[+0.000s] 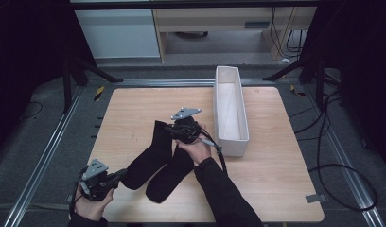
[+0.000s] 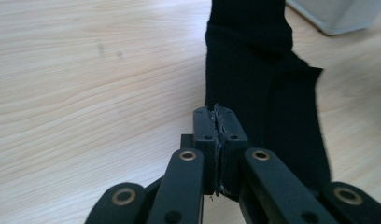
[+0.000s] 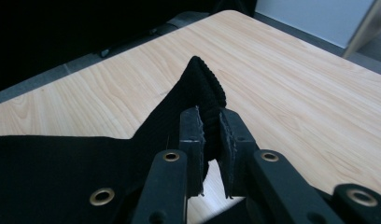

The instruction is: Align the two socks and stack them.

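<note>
From above, two black socks lay side by side on the wooden table, just left of the long white bin. The left gripper met the toe end of the sock farther from the bin; the right gripper held a cuff at the end nearer the bin. The left gripper view showed its jaws pressed together on the sock's thin edge. The right gripper view showed ribbed cuff clamped between its pads, lifted in a peak. Beyond the bin stood pale cabinets on grey floor.
</note>
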Tool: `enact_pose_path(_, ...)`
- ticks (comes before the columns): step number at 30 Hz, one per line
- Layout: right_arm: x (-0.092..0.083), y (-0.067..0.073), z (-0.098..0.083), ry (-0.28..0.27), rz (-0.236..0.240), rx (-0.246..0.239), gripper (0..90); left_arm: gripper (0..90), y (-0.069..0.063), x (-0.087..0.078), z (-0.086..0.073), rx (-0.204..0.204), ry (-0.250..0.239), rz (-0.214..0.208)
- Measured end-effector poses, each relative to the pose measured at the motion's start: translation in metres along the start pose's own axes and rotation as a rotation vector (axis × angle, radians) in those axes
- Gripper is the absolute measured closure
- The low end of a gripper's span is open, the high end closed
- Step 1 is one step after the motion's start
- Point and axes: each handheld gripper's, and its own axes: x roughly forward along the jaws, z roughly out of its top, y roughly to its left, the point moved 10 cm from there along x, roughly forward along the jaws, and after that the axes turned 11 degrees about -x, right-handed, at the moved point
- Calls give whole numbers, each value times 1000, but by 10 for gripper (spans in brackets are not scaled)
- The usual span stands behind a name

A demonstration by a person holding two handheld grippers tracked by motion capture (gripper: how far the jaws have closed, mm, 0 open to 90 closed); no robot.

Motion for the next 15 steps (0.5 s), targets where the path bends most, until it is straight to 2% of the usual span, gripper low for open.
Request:
enact_pose_path(2, -9, -7, -5, 7, -15, 4, 810, 874, -13, 2, 1, 19, 9, -24)
enact_pose_path(3, -12, -8, -7, 11, -18, 5, 810, 874, -13, 2, 1, 19, 9, -24)
enact_pose_path(7, -23, -16, -17, 28, -33, 7, 810, 874, -33, 10, -3, 45, 34, -61)
enact_pose_path(15, -38, -20, -36, 65, -34, -4, 808, 874, -62, 29, -18, 74, 102, -116)
